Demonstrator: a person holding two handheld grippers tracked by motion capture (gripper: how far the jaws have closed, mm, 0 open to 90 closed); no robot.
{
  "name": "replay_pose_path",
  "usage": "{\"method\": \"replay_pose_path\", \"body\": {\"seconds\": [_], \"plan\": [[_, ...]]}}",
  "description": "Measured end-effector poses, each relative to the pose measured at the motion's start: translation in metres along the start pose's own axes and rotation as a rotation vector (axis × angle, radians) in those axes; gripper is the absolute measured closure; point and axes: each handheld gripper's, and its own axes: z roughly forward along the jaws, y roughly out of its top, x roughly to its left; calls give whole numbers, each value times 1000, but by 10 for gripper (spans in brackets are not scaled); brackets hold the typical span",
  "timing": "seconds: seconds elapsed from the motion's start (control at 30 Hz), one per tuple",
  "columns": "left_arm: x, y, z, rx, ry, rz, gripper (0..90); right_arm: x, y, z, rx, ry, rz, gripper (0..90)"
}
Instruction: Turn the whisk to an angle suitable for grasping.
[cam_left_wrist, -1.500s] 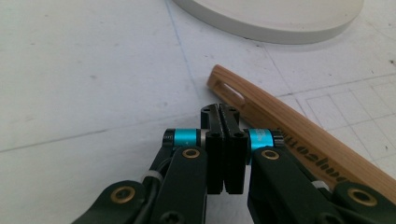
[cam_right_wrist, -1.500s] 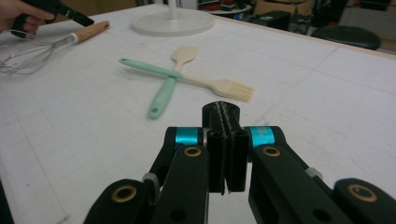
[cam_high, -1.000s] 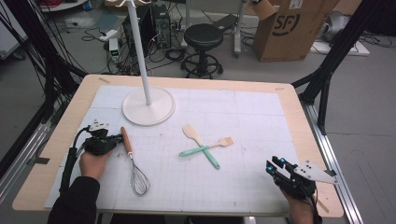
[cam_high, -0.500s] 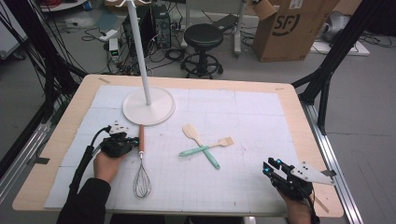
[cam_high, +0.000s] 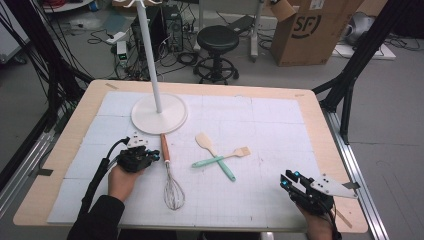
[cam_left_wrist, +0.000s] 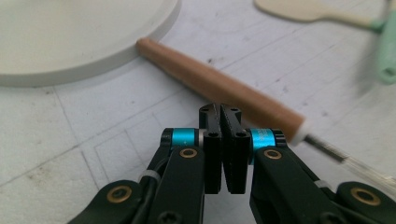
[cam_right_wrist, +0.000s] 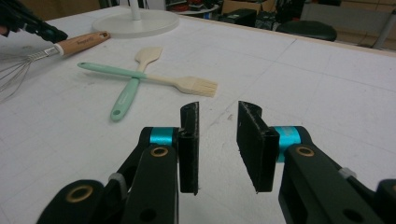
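From above, the left gripper (cam_high: 150, 156) sits just beside the whisk's (cam_high: 169, 172) wooden handle, jaws pressed together on nothing; the whisk lies below the white stand base (cam_high: 159, 114). The left gripper view has that handle (cam_left_wrist: 219, 88) running aslant just past the closed tips. In the right gripper view, the right gripper (cam_right_wrist: 218, 122) stands partly open and empty, spatula (cam_right_wrist: 135, 79) and brush (cam_right_wrist: 154, 78) crossed well ahead.

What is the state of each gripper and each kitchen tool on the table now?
Left gripper: shut, nothing between the jaws, beside the whisk handle.
Right gripper: open, empty.
Whisk: flat on the mat, handle end at the stand base.
Spatula: flat, crossed with the brush.
Brush: flat on the mat.
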Motion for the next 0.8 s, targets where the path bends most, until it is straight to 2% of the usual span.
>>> {"method": "replay_pose_path", "body": {"seconds": [0.1, 0.23, 0.27, 0.3, 0.37, 0.43, 0.5, 0.6, 0.67, 0.73, 0.8], "plan": [[-7, 2, -7, -22, -37, 16, 882, 0, -1, 0, 3, -3, 2, 693], [-15, 1, -3, -6, -55, 27, 883, 1, 0, 1, 1, 4, -2, 695], [-15, 0, -2, -5, -46, 31, 883, 2, 1, 1, -1, 7, 1, 696], [-15, 0, -2, -6, -16, 24, 883, 3, 1, 1, -5, 9, -2, 696], [-9, -1, -3, -21, 24, -4, 884, 4, 2, -1, -13, 11, -6, 696], [-1, 0, -3, -33, 59, -12, 891, 4, 2, -3, -16, 9, -4, 697], [12, 3, -4, -52, 126, -45, 893, 3, 1, -4, -20, 5, -5, 697], [29, 10, -14, -115, 163, -105, 896, 1, 0, -6, -24, 2, 4, 697], [37, 16, -22, -122, 192, -92, 896, -2, 0, -9, -30, -3, 6, 697], [44, 23, -29, -100, 218, -64, 896, -4, 1, -10, -34, -8, 17, 698], [51, 28, -37, -82, 226, -58, 896, -5, 3, -10, -40, -9, 26, 698]]}}
